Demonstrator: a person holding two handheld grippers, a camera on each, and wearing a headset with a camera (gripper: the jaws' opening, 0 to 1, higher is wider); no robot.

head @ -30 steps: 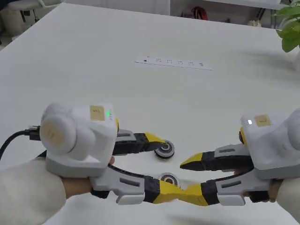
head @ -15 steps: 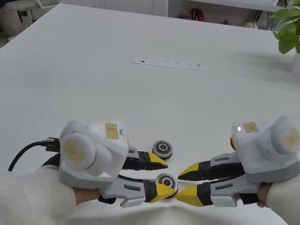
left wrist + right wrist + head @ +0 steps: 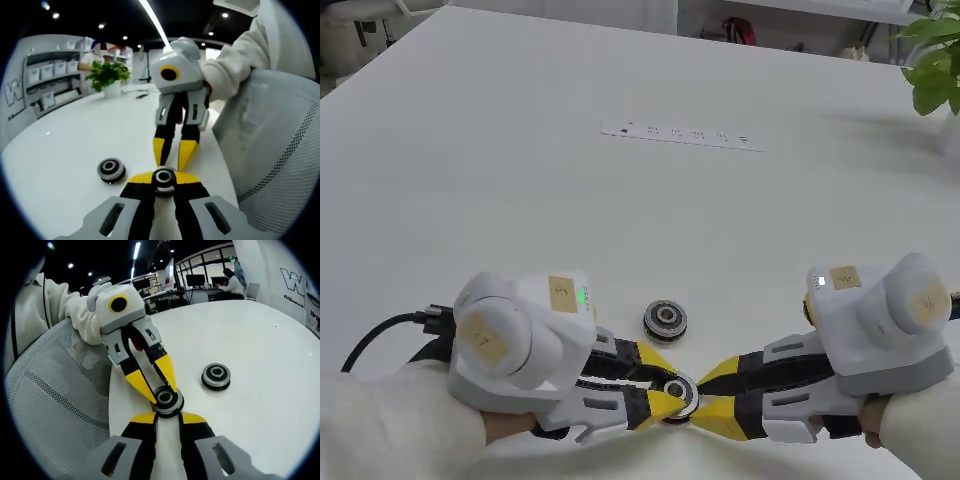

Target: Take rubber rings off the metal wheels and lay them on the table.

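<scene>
**Desk:** What's nearest you?

**Me:** Both grippers, at the near edge of the table (image 3: 520,190), tips pointing at each other. My left gripper (image 3: 667,388) has its 2 jaws clamped on the near wheel (image 3: 679,392). In the left gripper view the yellow tips sit on either side of it.

**Desk:** And the right one?

**Me:** My right gripper (image 3: 698,398) meets that same wheel from the right. Its jaws are drawn close with a thin gap, tips at the wheel's rim. I cannot tell whether they are pinching it (from my headset the left jaws cover part of the rim). I also can't tell if the wheel touches the table.

**Desk:** The other wheel?

**Me:** The second wheel (image 3: 665,319) lies flat on the table just beyond the tips, a little to the left. It is apart from both grippers and has a dark band around it.

**Desk:** Anything farther out?

**Me:** A black cable (image 3: 375,335) leaves the left gripper toward the left. A white power strip (image 3: 682,133) lies mid-table, well away. At the far right there's 1 green plant (image 3: 930,65).
</scene>
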